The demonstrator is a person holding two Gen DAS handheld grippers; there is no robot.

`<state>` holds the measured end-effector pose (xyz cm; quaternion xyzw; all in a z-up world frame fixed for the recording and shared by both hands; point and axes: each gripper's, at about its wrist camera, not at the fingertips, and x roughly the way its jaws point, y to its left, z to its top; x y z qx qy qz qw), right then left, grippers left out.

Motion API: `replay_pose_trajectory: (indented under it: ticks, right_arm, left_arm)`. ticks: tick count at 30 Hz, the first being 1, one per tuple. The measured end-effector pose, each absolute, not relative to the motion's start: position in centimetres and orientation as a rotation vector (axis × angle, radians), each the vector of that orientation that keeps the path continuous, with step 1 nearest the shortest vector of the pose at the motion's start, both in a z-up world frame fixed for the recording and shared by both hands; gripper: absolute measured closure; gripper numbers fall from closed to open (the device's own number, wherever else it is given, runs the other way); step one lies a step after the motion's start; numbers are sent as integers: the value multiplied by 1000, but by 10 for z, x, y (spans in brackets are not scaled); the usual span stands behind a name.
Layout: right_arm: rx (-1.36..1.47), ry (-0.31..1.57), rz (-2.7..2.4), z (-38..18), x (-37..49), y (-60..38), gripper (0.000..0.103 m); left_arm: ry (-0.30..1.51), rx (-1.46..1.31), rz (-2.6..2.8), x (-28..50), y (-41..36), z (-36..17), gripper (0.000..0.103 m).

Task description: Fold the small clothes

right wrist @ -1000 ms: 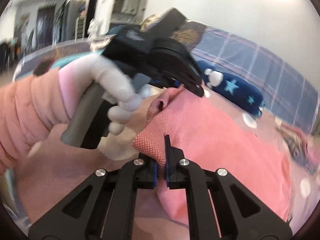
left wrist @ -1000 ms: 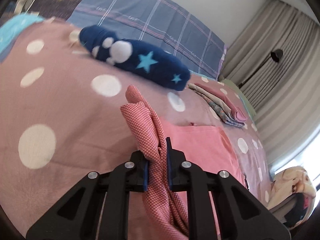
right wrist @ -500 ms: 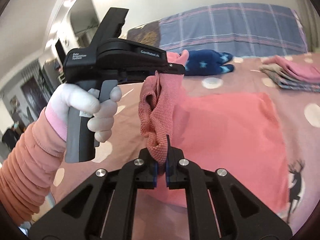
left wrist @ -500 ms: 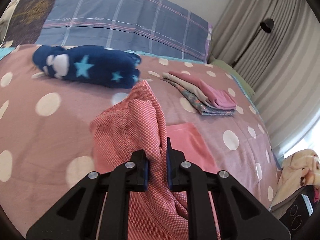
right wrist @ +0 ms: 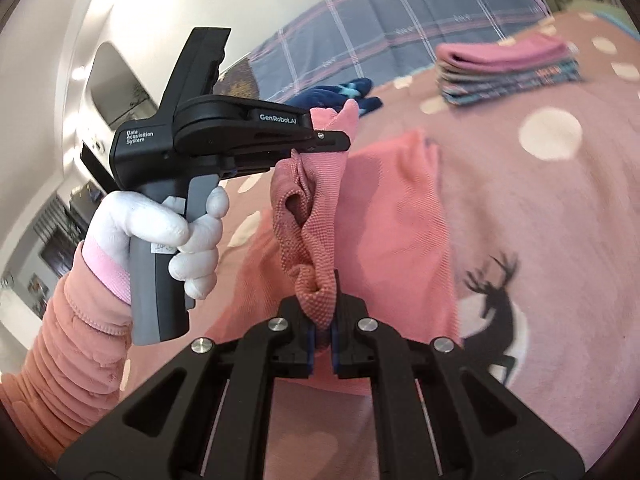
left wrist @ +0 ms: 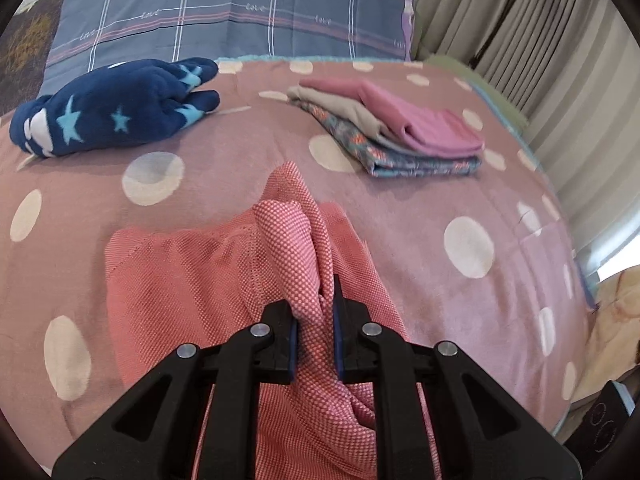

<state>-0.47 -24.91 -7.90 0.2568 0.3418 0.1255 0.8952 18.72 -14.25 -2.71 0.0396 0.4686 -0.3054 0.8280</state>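
A coral-pink knit garment (left wrist: 224, 280) is lifted off the polka-dot bed, held at two bunched spots. My left gripper (left wrist: 314, 320) is shut on a fold of it. In the right wrist view the same garment (right wrist: 396, 216) hangs between both tools, and a black deer print (right wrist: 492, 292) shows on its lower part. My right gripper (right wrist: 322, 320) is shut on another gathered edge. The left gripper (right wrist: 320, 140), held by a white-gloved hand (right wrist: 160, 224), pinches the cloth higher up.
A stack of folded clothes (left wrist: 396, 136) lies at the back right of the pink dotted bedspread (left wrist: 472, 216). A navy star-patterned garment (left wrist: 116, 108) lies at the back left, before a blue plaid pillow (left wrist: 240, 8). Curtains (left wrist: 560, 60) hang on the right.
Both grippers swept sideways across the bed with the pink garment held. The folded stack has come nearer the middle of the left view, and the deer print now shows in the right view.
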Motion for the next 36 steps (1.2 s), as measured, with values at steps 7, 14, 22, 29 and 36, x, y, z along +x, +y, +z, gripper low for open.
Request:
replay_pose_trajectory:
  ticks: [7, 14, 22, 29, 36]
  right_arm:
    - [583, 725, 267, -90, -9, -259, 98]
    - [633, 726, 273, -90, -15, -266, 98]
    - [649, 719, 252, -90, -22, -273, 98]
    - [715, 806, 246, -116, -23, -278, 98]
    - [741, 813, 248, -117, -28, -280, 90]
  left_arm:
    - [1011, 146, -629, 187, -164, -36, 90]
    - [1001, 178, -626, 184, -177, -40, 90]
    - [989, 204, -632, 177, -192, -44, 84]
    - [822, 175, -708, 140, -166, 5, 67]
    - [712, 246, -688, 57, -75, 13, 58]
